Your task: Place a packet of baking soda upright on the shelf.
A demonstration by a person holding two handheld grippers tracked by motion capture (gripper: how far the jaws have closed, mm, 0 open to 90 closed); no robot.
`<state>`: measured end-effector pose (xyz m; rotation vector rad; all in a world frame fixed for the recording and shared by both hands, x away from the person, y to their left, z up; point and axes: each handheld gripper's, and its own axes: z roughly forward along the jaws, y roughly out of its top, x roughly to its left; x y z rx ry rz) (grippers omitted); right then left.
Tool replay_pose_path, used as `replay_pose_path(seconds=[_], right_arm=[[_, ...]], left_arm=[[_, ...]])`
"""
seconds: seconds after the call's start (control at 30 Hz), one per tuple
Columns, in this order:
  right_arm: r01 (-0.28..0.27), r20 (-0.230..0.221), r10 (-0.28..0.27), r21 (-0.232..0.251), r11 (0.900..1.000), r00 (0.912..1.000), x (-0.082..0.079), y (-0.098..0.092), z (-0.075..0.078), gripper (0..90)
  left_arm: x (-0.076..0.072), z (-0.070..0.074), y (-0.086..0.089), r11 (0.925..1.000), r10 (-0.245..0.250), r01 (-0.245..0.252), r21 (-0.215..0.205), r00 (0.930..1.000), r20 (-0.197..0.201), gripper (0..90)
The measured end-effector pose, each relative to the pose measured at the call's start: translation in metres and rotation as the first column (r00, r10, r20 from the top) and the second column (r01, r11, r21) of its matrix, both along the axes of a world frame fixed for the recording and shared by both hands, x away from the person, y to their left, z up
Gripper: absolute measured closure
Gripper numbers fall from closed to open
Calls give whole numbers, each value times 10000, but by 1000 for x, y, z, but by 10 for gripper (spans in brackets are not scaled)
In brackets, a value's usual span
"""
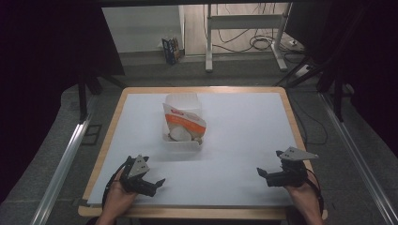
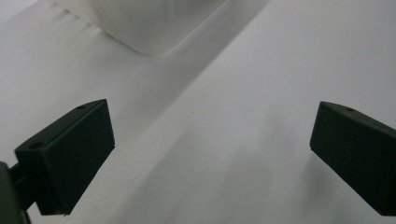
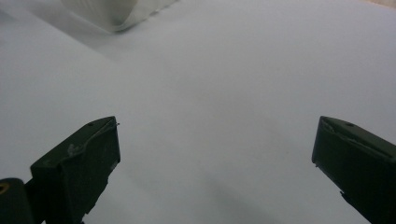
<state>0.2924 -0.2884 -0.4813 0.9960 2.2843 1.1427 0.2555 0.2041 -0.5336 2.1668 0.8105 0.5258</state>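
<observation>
The left claw (image 1: 149, 180) is resting spread and empty, with the white tub (image 1: 182, 140) sitting ahead and to its right, well apart. The orange-and-white packet (image 1: 184, 123) standing in it is probably light, soft and crinkly, best pinched by its top edge. The right claw (image 1: 267, 176) is lying spread too, the tub ahead to its left.

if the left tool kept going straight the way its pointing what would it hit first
Probably the translucent white plastic tub, near its rounded corner. The left tool is open over bare white table surface, and the tub sits ahead, slightly left of centre. Depth is unclear, so it might just skim past.
</observation>
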Motion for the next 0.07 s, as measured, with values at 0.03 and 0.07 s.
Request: replay_pose_path(seconds=[0.03, 0.07], right_arm=[[-10, -27, 10, 16, 10000, 10000, 0, 0, -1, 6], [-14, -32, 14, 5, 10000, 10000, 1, 0, -1, 6]], left_arm=[[0, 0, 0, 10000, -2, 2, -6, 10000, 1, 0], [0, 0, 0, 10000, 8, -8, -22, 10000, 1, 0]])
